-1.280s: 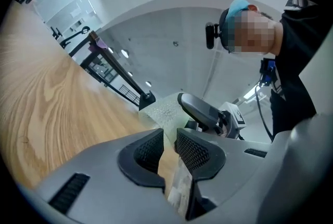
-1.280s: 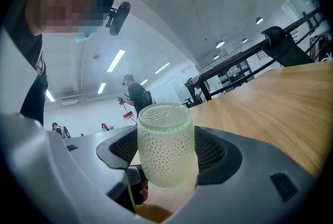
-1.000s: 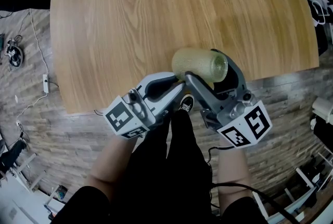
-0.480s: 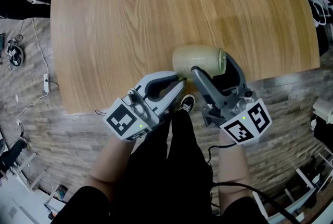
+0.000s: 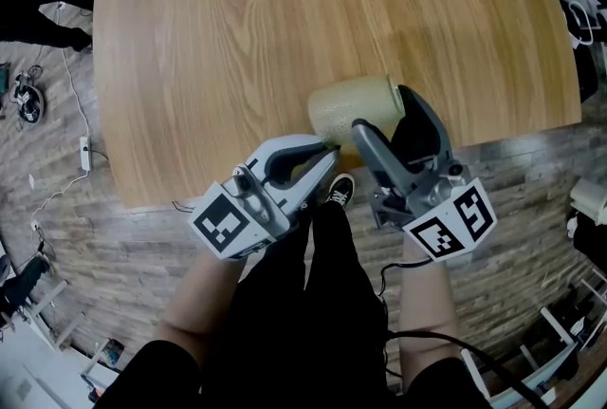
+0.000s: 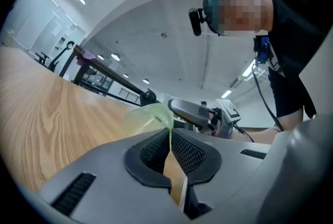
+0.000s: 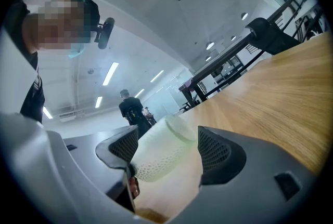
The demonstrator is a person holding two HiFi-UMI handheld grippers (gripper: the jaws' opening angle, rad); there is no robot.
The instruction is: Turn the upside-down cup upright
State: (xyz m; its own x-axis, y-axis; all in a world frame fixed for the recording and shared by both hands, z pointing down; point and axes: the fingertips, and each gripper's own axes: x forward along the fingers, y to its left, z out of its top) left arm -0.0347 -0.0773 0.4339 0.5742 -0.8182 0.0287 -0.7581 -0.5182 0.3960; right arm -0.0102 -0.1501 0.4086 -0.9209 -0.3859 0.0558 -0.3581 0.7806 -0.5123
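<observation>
Left claw [image 5: 331,149]: the jaws are all but together and have just been closing. A thin pale-green edge of the cup [image 5: 347,109] is pinched between the ribbed pads [image 6: 191,153]. In the head view the tips meet the cup at its narrower, closed end, on the side nearest the person. In the left gripper view the cup's translucent body rises just beyond the pads, with its edge running down into the slit between them.

Right claw [image 5: 383,110]: the jaws stand wide and level, one on either side of the cup's broader end. The right gripper view shows the textured wall filling the gap between the two pads [image 7: 124,146], which bear on it from both sides. The closed base points away from the camera.

Cup: it lies on its side, neither inverted nor upright. Its long axis runs left to right in the head view, with the broad end to the right. It is held by both claws over the near edge of the wooden surface [image 5: 237,37]. Whether it rests on the wood cannot be determined.

The two claws converge on the cup from the person's side, close together but not touching. The person's dark trouser legs [image 5: 313,303] and the plank floor [image 5: 104,255] show below the edge of the surface.
</observation>
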